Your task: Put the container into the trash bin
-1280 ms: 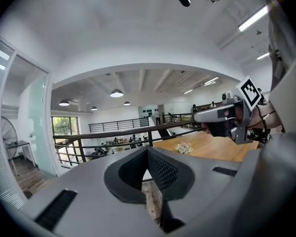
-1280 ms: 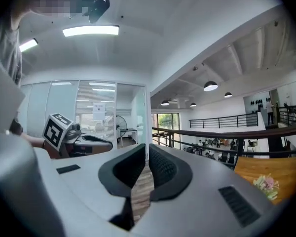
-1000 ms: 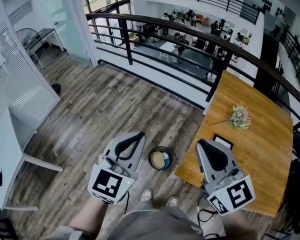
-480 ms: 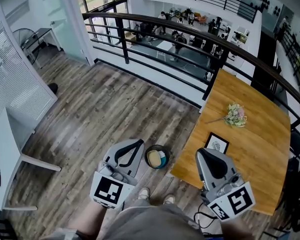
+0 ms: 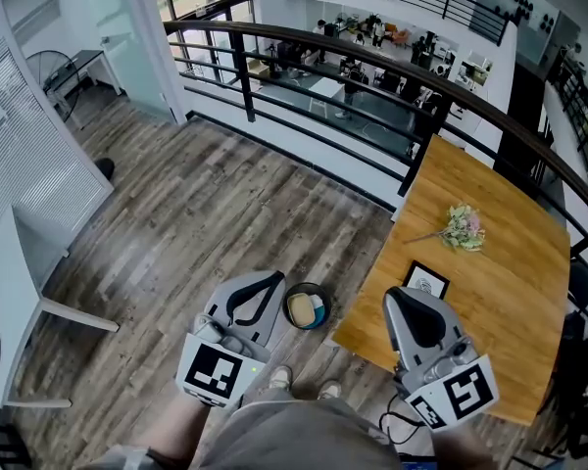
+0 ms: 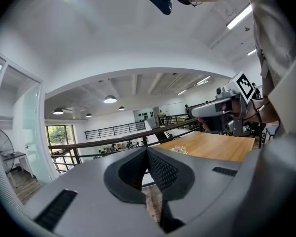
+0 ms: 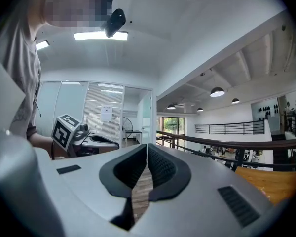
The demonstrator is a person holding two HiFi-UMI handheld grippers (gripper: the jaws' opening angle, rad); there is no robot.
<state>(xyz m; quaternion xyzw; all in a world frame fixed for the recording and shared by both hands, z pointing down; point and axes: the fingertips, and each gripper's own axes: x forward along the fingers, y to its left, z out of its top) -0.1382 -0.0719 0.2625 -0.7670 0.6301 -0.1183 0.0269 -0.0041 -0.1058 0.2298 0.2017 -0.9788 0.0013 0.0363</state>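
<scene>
A small round dark trash bin (image 5: pixel 308 307) stands on the wooden floor, just in front of the person's feet. Inside it lie a pale yellowish container and something blue. My left gripper (image 5: pixel 276 276) hovers just left of the bin, jaws shut and empty, as the left gripper view (image 6: pixel 147 150) confirms. My right gripper (image 5: pixel 392 293) hangs to the bin's right, over the near corner of the wooden table (image 5: pixel 510 302). It too is shut with nothing held, seen again in the right gripper view (image 7: pixel 147 146).
On the table lie a small bunch of flowers (image 5: pixel 464 228) and a black framed picture (image 5: pixel 427 282). A dark railing (image 5: pixel 372 67) runs across behind, with a lower floor beyond. A white desk (image 5: pixel 20 292) stands at the left.
The view has drifted slightly and shows more of the framed picture. Both grippers stay beside the bin, empty.
</scene>
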